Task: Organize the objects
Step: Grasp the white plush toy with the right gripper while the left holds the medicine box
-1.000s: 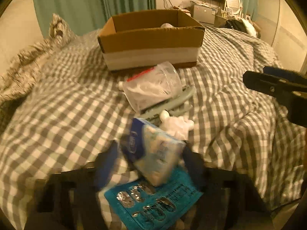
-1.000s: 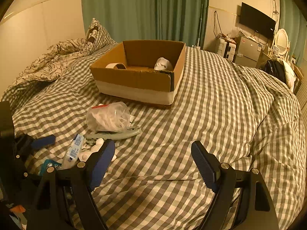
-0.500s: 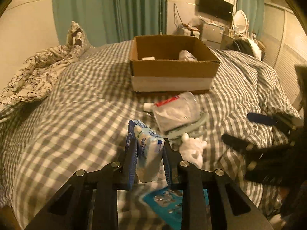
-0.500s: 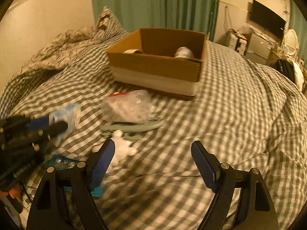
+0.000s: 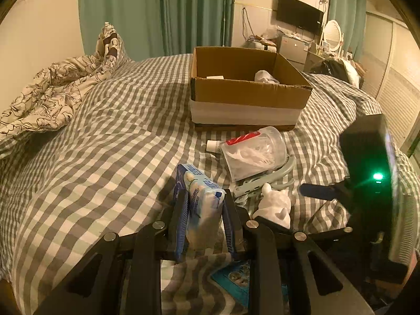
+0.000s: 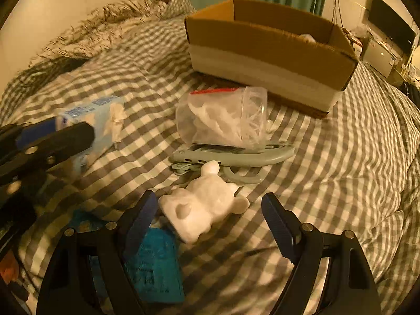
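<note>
Soft plastic is the risk: the left gripper (image 5: 203,215) pinches a tissue pack (image 5: 200,199) near the box (image 5: 246,97), and it may squirm free in transit. The right gripper (image 6: 210,218) gapes over a white figure (image 6: 202,210).

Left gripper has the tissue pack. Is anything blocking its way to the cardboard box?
Only low clutter: the clear plastic cup lies on the bedspread just right of the line from the tissue pack to the cardboard box. The open top looks unobstructed.
</note>
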